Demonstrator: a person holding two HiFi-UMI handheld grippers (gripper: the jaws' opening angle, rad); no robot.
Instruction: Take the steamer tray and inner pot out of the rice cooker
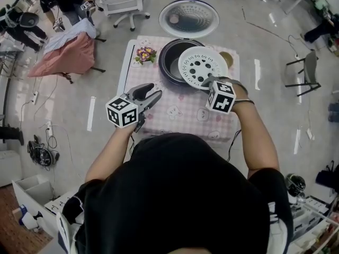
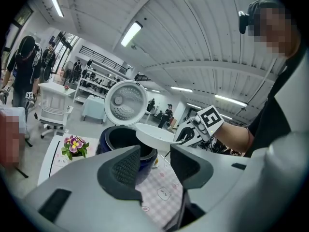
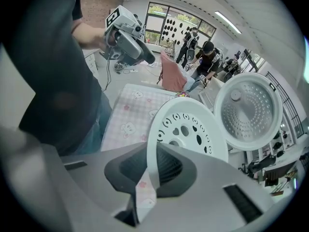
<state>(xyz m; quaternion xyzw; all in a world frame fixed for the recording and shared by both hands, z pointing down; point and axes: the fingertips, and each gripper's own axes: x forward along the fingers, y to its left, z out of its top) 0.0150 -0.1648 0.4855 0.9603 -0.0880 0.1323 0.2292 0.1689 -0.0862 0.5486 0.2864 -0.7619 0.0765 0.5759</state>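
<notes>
Right tool [image 3: 152, 167]: clamped on the rim of the tray [image 1: 201, 66], the white edge pinched between both pads; pointing steeply down.
Left tool [image 2: 154, 164]: jaws apart, nothing between them; held over the near left part of the tabletop [image 1: 180, 115], aimed roughly level toward the cooker [image 1: 168, 72].
Tray: white, perforated, carried by one edge and tilted; up out of the cooker, overlapping the right side of its mouth in the head view, resting on nothing.
Cooker: dark body at the far side of the tabletop, lid [image 1: 189, 18] swung fully open behind it.
Pot [image 1: 170, 56]: judged still seated in the cooker, its dark rim showing inside the body; no tool touches it.
Other items: small flowers [image 1: 145, 53] just left of the cooker; a pink checked cloth covers the tabletop.
Done: tray gripped and lifted free of the cooker.
Left: set the tray down on a bare part of the cloth, then lift out the pot.
Progress: judged under halfway; the first item is out but not yet placed, the second untouched.
Next need: likely a clear spot to the right or front, and the free left tool for the pot.
</notes>
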